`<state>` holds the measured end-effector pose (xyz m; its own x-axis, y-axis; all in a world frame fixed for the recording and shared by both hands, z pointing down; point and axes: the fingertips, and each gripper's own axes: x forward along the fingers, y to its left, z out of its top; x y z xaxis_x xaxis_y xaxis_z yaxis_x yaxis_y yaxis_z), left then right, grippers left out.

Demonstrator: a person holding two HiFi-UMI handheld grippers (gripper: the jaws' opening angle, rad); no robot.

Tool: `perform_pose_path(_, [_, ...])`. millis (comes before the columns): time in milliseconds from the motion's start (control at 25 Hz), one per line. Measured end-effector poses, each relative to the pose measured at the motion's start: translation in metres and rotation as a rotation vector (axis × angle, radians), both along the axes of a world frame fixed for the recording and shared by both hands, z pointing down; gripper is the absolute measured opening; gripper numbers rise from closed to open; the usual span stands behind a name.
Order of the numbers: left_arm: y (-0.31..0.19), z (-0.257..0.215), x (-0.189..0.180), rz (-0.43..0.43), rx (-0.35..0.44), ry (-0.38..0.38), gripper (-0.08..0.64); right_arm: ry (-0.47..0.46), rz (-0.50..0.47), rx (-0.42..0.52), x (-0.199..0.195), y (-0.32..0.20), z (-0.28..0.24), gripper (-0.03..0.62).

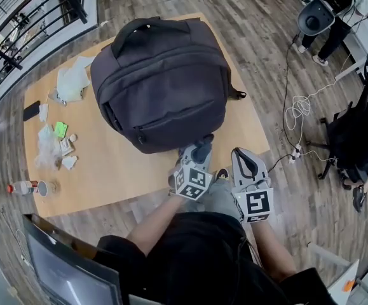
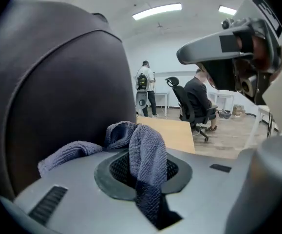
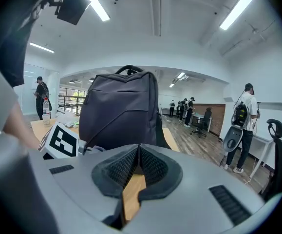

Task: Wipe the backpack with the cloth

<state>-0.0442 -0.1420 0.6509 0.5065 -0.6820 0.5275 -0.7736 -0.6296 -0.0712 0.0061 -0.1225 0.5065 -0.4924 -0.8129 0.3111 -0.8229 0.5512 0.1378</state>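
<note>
A wooden table (image 1: 107,170) bears a black phone (image 1: 31,110), a green scrap (image 1: 60,129) and crumpled plastic wrappers (image 1: 47,148).

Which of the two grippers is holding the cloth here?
The left gripper: its jaws are shut on the blue-grey cloth, beside the backpack. The right gripper is shut too, but with nothing between its jaws.

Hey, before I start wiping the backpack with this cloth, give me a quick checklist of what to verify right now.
1. Grip of the left tool on the cloth: ok, clamped.
2. Contact between cloth and the backpack: cannot tell; it is right at the near face.
3. State of the right tool: ok, shut and empty.
4. Stance of the backpack on the table: ok, upright.
5. Support from the right tool on the backpack: not ok; it is apart from it.
</note>
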Motion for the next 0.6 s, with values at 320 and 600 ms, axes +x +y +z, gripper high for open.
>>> perform_pose_path(320, [0.034, 0.012, -0.122, -0.312, -0.100, 0.058, 0.075, 0.002, -0.155, 0.000, -0.067, 0.009, 0.003, 0.017])
perform_pose_path(600, [0.058, -0.071, -0.197, -0.442, 0.083, 0.091, 0.075, -0.017, -0.273, -0.008, -0.125, 0.025, 0.007, 0.017])
